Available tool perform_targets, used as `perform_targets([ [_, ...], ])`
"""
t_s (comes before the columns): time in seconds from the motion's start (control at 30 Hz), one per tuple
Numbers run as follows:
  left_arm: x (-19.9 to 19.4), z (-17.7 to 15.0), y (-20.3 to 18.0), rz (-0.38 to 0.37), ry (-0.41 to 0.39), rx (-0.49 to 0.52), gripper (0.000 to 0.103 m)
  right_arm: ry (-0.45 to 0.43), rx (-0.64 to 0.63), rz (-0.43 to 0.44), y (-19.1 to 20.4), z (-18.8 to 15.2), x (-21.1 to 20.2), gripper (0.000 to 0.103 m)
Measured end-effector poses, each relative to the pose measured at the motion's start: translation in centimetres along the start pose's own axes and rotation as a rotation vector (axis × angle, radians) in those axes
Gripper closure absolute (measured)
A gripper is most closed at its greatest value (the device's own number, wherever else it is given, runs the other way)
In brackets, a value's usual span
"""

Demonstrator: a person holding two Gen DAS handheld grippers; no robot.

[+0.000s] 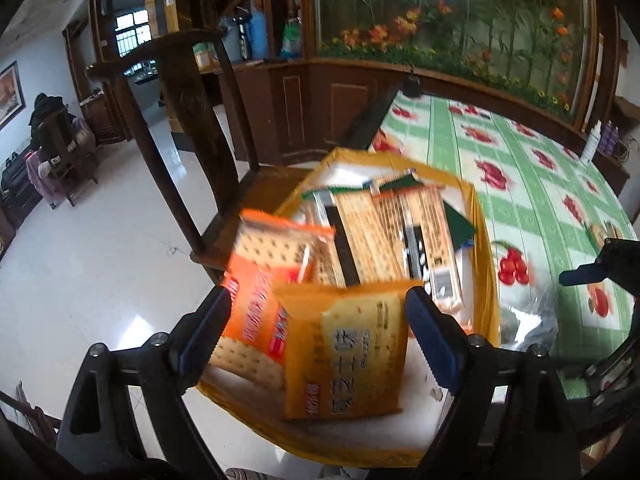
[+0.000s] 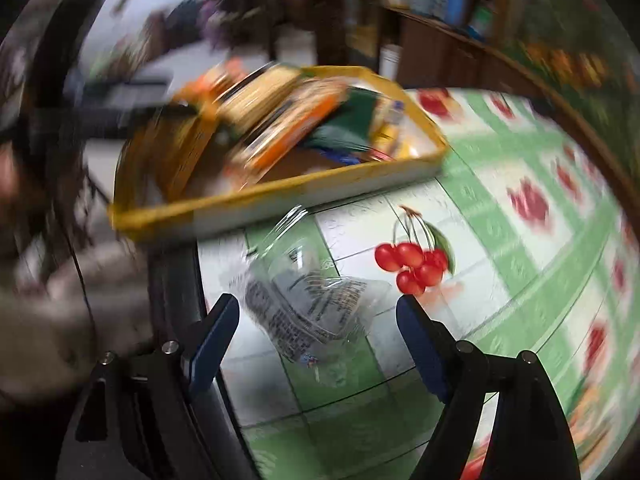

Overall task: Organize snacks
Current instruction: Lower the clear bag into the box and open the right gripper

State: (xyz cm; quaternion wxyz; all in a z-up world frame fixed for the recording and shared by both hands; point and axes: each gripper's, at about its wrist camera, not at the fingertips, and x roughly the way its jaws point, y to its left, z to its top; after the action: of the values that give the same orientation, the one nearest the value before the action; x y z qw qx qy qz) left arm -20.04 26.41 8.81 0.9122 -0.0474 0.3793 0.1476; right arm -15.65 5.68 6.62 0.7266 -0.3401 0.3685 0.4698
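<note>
On the cloth-covered table (image 2: 500,208) our yellow-rimmed tray (image 1: 486,240) holds the snack packets. Our left gripper (image 1: 316,332) stands open astride the yellow cracker packet (image 1: 348,356), not pressing it. Our right gripper (image 2: 316,332) gapes over an empty clear wrapper (image 2: 312,304); packets seem light, crinkly and brittle inside, so we'd pinch edges gently.

One tray (image 1: 486,240), one clear wrapper (image 2: 308,312)

left claw (image 1: 316,320) open, right claw (image 2: 316,322) open

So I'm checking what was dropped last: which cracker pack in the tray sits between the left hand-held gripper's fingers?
The yellow cracker pack, frontmost in the yellow tray. The orange pack lies left of it; the tan packs lie further back.
</note>
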Motion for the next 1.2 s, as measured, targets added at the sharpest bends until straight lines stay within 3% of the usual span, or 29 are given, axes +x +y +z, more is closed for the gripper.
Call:
perform_targets([
  [0.07,-0.4,0.5,0.4,-0.013,-0.009,-0.026,0.014,0.026,-0.114,-0.056,1.0,0.6,0.6,0.022],
  [0.27,-0.4,1.0,1.1,-0.005,-0.016,-0.055,0.014,0.157,-0.374,-0.053,3.2,1.1,3.7,0.022],
  [0.33,0.0,1.0,1.4,-0.010,-0.001,-0.073,0.014,0.147,-0.309,0.002,1.9,1.5,4.1,0.025],
  [0.37,0.3,1.0,1.6,-0.011,0.008,-0.081,0.014,0.161,-0.264,0.020,1.2,1.7,4.4,0.031],
  [0.4,0.5,1.0,1.7,-0.012,0.014,-0.088,0.014,0.165,-0.170,0.064,-0.1,1.8,4.6,0.043],
  [0.43,0.7,1.0,1.8,-0.015,0.019,-0.093,0.014,0.168,-0.104,0.089,-1.1,1.7,4.8,0.048],
  [0.67,0.9,1.3,2.1,-0.030,0.008,-0.103,0.014,0.079,0.210,0.239,-5.9,-0.7,3.4,0.055],
  [0.9,0.5,1.3,1.9,-0.053,0.004,-0.095,0.014,-0.035,0.346,0.316,-7.5,-1.3,1.9,0.057],
  [1.03,0.2,1.3,2.8,-0.044,-0.006,-0.123,0.014,-0.118,0.363,0.345,-7.1,0.6,0.7,0.057],
  [1.2,0.0,1.4,3.6,-0.009,-0.020,-0.135,0.014,-0.253,0.343,0.441,-5.9,5.4,-1.0,0.056],
])
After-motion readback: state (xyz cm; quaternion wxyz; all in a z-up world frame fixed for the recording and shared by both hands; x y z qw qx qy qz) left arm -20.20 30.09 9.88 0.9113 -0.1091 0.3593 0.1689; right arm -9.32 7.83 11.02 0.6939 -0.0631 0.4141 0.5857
